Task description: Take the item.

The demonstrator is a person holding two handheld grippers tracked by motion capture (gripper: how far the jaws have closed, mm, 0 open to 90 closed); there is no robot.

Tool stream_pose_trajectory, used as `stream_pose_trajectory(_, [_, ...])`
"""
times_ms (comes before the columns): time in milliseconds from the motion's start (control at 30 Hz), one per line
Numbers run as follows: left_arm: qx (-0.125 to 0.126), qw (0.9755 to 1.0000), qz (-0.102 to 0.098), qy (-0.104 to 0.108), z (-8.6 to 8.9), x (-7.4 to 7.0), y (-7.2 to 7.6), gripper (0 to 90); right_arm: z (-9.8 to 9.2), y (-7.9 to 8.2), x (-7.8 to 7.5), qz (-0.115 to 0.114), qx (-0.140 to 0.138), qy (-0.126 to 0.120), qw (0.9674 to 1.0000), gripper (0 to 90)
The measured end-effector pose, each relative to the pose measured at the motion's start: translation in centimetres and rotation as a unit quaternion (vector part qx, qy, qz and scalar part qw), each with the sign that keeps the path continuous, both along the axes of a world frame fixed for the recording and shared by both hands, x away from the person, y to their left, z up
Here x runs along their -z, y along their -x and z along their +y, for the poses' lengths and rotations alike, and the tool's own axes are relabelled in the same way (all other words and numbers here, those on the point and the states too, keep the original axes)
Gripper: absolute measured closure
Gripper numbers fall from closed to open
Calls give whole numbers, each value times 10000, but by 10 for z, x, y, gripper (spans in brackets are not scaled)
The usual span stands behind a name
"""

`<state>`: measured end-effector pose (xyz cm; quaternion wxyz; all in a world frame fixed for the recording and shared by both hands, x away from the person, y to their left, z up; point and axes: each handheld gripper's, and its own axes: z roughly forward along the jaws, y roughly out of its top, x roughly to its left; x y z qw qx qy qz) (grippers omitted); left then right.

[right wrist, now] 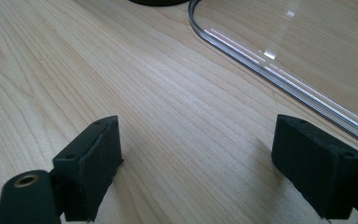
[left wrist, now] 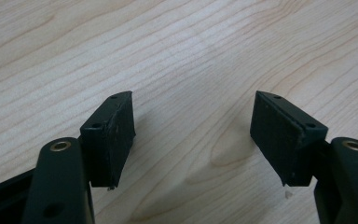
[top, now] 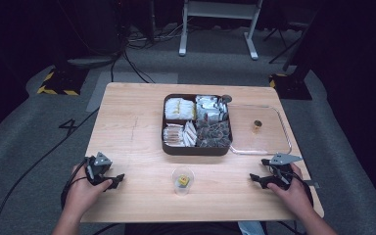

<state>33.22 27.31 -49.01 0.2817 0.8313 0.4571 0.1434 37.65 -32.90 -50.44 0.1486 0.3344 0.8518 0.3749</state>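
Note:
My left gripper [top: 116, 180] rests low on the wooden table [top: 137, 196] near its front left; in the left gripper view its pads [left wrist: 114, 135] stand wide apart over bare wood, so my left gripper [left wrist: 193, 135] is open. My right gripper [top: 254, 179] sits at the front right, also open, with its pads [right wrist: 95, 161] spread over bare wood and my right gripper [right wrist: 198, 163] just short of the clear lid [right wrist: 307, 60]. A small clear cup [top: 182, 180] with a yellowish item inside stands between the two hands. Neither gripper holds anything.
A dark compartment tray [top: 197, 148] with several packets sits at the table's centre. The clear lid [top: 274, 144] with a small brass knob [top: 257, 125] lies to the tray's right. Cables and a white desk frame [top: 220, 29] are on the floor beyond the table.

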Motion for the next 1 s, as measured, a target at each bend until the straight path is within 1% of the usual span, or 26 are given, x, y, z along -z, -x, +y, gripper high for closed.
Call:
stream_pose_trajectory(67, [-69,9999,-65,75,1,2,2,307,0,0,0,-1,-2,-2,10000,159])
stream_pose_trajectory(100, [-74,9998,-155,108,2,4,3,306,0,0,0,0,0,-3,10000,159])
stream_pose_trajectory(133, [-142,9995,-224,181,1,6,4,304,0,0,0,-1,0,0,10000,159])
stream_pose_trajectory(167, [-173,9989,-373,212,3,8,5,302,0,0,0,-1,0,0,10000,159])
stream_pose_trajectory(233, [-216,9981,-492,299,4,11,7,297,0,0,0,0,0,-1,10000,159])
stream_pose_trajectory(267, [-223,9980,-501,299,5,11,8,296,0,0,0,-1,-1,0,10000,159])
stream_pose_trajectory(333, [-274,9972,-603,358,6,14,9,266,0,0,0,-1,0,0,10000,159])
stream_pose_trajectory(500, [-254,9975,-567,334,7,14,10,237,0,0,0,0,-2,-3,10000,159])
stream_pose_trajectory(700, [-180,9980,-515,329,6,15,6,170,0,0,0,-2,-2,-1,10000,159])
stream_pose_trajectory(800, [-133,9980,-522,333,6,15,5,160,0,0,0,0,2,1,10000,157])
stream_pose_trajectory(1000, [-123,9980,-520,324,6,15,5,156,1,0,0,-8,72,39,10000,143])
